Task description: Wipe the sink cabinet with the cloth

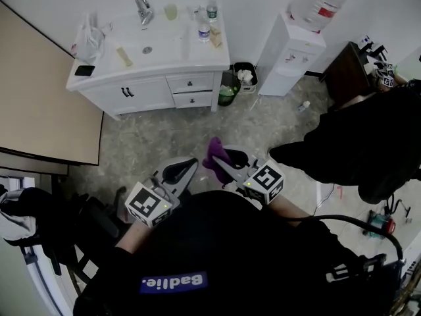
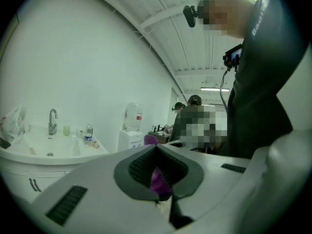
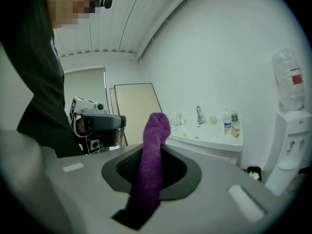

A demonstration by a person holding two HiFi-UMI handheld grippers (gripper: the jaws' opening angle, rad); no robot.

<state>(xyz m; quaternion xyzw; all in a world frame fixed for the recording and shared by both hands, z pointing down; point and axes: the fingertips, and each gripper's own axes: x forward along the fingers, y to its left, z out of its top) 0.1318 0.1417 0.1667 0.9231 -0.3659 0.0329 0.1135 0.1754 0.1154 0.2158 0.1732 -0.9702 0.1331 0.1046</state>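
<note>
The purple cloth [image 1: 214,151] is clenched in the right gripper's [image 1: 222,161] fingers; the left gripper's [image 1: 189,166] fingers are closed on nothing; the sink cabinet [image 1: 164,85] stands well apart across the floor; wiping seems not yet begun, all of it left.

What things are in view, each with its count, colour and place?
cabinet: one, white, top left
faucet: one, silver, behind the basin
cup: one, pale green, beside faucet
bottles: two, clear, countertop right
bag: one, white, countertop left
phone: one, black, countertop front-left corner
bin: one, black, right of cabinet
dispenser: one, white, right of bin
person: one, in black, far right
cloth: one, purple, in right gripper
left gripper: one, grey, beside cloth; purple shows between its jaws
right gripper: one, grey, shut on cloth
</note>
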